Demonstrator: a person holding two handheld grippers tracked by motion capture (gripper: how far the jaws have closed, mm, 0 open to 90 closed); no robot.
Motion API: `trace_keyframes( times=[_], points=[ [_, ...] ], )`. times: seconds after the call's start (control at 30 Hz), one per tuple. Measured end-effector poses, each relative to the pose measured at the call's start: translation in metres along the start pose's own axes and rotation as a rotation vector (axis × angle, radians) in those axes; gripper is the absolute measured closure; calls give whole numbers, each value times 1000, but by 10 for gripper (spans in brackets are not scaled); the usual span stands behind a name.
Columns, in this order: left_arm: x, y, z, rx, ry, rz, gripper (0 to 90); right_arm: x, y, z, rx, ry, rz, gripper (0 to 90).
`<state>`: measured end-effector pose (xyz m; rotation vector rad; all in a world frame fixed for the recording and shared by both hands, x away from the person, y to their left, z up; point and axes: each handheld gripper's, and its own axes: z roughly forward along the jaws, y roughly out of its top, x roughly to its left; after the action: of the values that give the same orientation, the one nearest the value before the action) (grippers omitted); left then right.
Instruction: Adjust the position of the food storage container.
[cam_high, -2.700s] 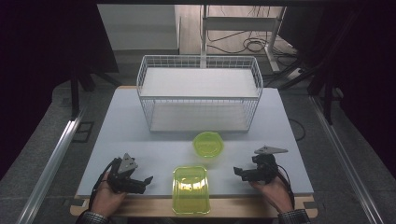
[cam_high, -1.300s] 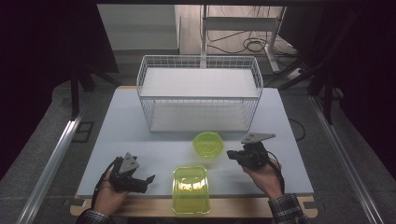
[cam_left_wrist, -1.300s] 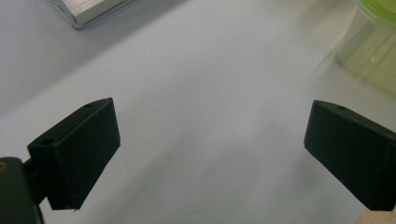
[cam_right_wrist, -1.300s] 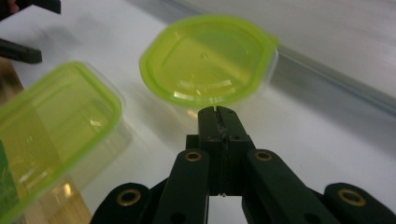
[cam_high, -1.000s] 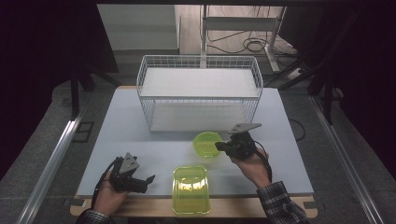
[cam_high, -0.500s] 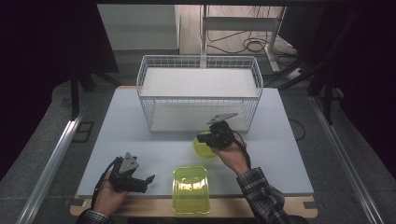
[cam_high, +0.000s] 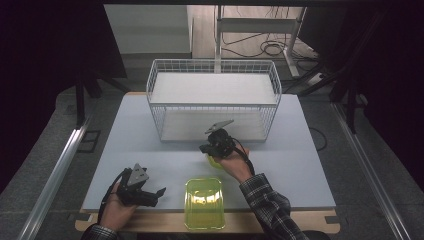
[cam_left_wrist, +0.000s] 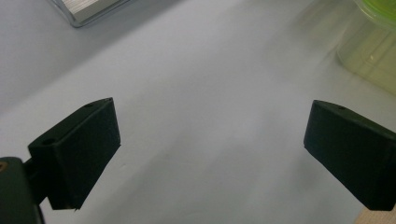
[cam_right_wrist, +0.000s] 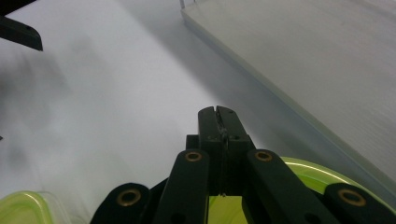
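Note:
A round yellow-green bowl (cam_high: 213, 161) sits mid-table, mostly hidden under my right hand in the high view. My right gripper (cam_high: 204, 148) hovers over it, pointing left. In the right gripper view its jaws (cam_right_wrist: 219, 122) are pressed together with nothing between them, above the bowl's rim (cam_right_wrist: 310, 173). A square yellow-green container (cam_high: 204, 202) stands at the near edge. To the left of it my left gripper (cam_high: 151, 193) rests on the table, its jaws (cam_left_wrist: 210, 154) wide apart over bare tabletop, with the container (cam_left_wrist: 373, 46) beyond them.
A white wire basket (cam_high: 212, 102) with a solid floor stands at the back of the pale table (cam_high: 150, 145), just beyond the bowl. Its base edge (cam_right_wrist: 303, 56) runs close to the right gripper's right. Dark floor and metal rails surround the table.
My right hand has travelled from the table's front right, leftward and away from me, to above the round bowl, jaws staying shut. The left hand has not moved.

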<state>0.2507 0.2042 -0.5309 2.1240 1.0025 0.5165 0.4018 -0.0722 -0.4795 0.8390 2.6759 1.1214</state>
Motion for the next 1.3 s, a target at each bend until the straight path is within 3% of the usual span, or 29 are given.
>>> trace_keyframes(
  times=[0.17, 0.43, 0.8, 1.03, 1.17, 1.3],
  points=[
    [0, 0, 0, 1, 0, 3, 34, 0, -1, -2, 10, -12, -16, 892],
    [-1, 0, 0, 3, 0, 4, 34, -5, -9, -12, 20, -33, 1, 892],
    [-2, 1, 1, 7, 1, 8, 34, -17, -33, -40, 15, -69, 31, 892],
    [-2, 1, 1, 7, 1, 12, 35, -31, -47, -58, 7, -116, 67, 891],
    [-2, 1, 2, 7, 1, 14, 35, -27, -49, -67, -18, -113, 73, 891],
    [-3, 1, 1, 4, 0, 14, 35, -14, -51, -68, -16, -71, 60, 890]
  ],
)
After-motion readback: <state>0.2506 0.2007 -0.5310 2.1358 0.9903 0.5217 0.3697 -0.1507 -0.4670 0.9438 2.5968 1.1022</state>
